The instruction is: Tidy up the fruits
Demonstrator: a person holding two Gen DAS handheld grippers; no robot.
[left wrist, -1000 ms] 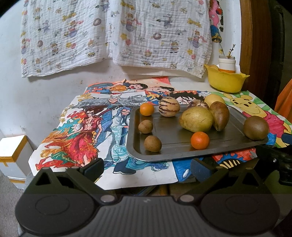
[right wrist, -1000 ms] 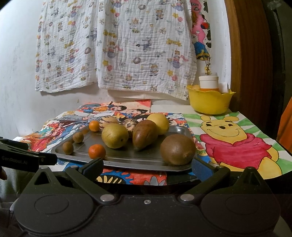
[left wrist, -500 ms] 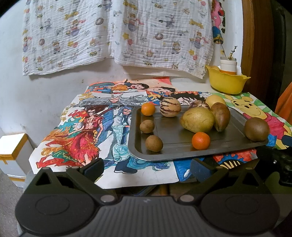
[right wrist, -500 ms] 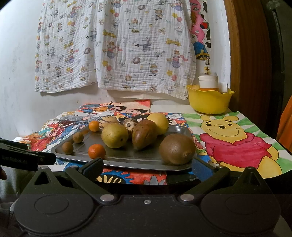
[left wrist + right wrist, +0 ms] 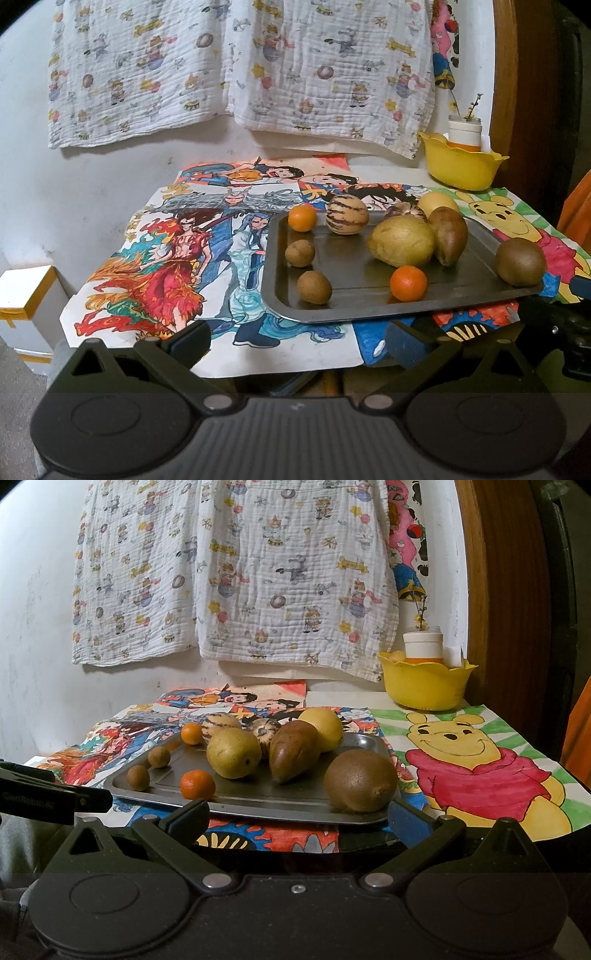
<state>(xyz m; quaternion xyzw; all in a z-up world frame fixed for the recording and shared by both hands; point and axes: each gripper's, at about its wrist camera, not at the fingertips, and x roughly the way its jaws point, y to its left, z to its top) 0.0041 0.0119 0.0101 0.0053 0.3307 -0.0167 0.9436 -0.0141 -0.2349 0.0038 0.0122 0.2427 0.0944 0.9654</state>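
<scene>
My left gripper (image 5: 297, 341) hangs with its fingers spread wide and nothing between them, short of the near edge of the table; my right gripper (image 5: 299, 818) is likewise parted and empty, lower and closer, with the near rim of the metal tray (image 5: 236, 806) just beyond its tips.

All the fruit lies on that tray (image 5: 354, 315), which sits on coloured drawings covering the table; the kiwi (image 5: 360, 780) rests at the near right corner, right in front of my right gripper's fingers and so the easiest thing for it to reach; a small orange (image 5: 409, 283) sits near the front edge, and a second orange (image 5: 302, 218) at the far left corner; two small brown fruits (image 5: 314, 287) lie down the left side (likely longans, though I cannot be sure); the big pear (image 5: 403, 240) and a dark brown fruit (image 5: 447, 234) touch in the middle, with a striped melon (image 5: 347, 219) and a yellow fruit (image 5: 321, 729) behind them.

A yellow bowl (image 5: 424, 685) stands far right by the wall, holding a white jar; whether it is meant for fruit I cannot tell; the fruits gathered on the tray could be a finished sort or a mixed lot waiting to be grouped.
</scene>
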